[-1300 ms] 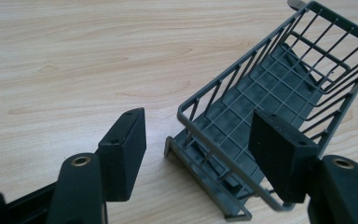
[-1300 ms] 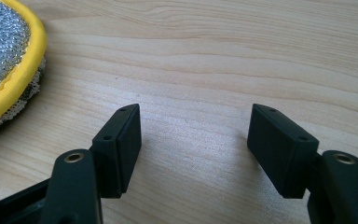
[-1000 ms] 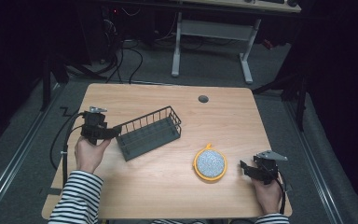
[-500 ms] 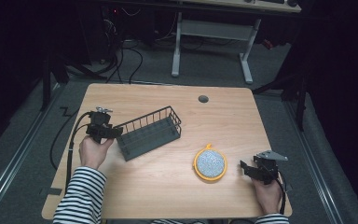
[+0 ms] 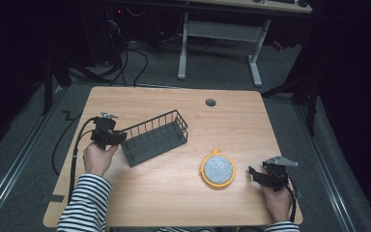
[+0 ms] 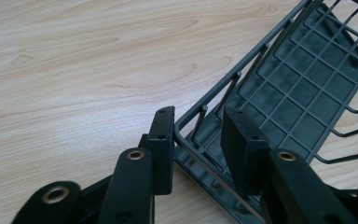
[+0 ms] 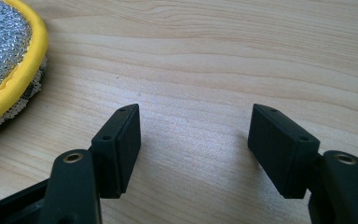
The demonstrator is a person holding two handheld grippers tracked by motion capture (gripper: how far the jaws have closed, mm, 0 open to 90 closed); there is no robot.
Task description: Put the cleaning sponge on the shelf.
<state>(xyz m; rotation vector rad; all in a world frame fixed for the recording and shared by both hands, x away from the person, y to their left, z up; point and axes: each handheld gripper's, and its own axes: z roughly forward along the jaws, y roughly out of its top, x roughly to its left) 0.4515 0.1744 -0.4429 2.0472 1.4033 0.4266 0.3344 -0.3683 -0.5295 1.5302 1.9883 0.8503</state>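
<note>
A dark wire basket point(image 5: 157, 137) lies aslant on the wooden table point(image 5: 174, 203), left of centre. My left gripper point(image 5: 121, 137) is at its near left corner. In the left gripper view the jaws straddle that corner of the basket point(image 6: 303, 79): one outside against the rim, the other inside. My left gripper point(image 6: 198, 116) is half closed, with a gap still showing inside. A round scrubber point(image 5: 218, 168) with a yellow rim and silver mesh lies right of centre. My right gripper point(image 5: 252, 173) rests just right of it, open and holding nothing. Its view point(image 7: 193, 116) has the scrubber point(image 7: 0, 42) at the upper left.
A grey cable hole point(image 5: 210, 102) sits near the table's far edge. A cable point(image 5: 72, 154) trails off the left edge from my left gripper. Beyond the table stands a white desk frame point(image 5: 220, 34) on a dark floor.
My left gripper has moved right, up to the basket's corner, and its jaws now straddle the rim. The basket, the scrubber and my right gripper have stayed put.
</note>
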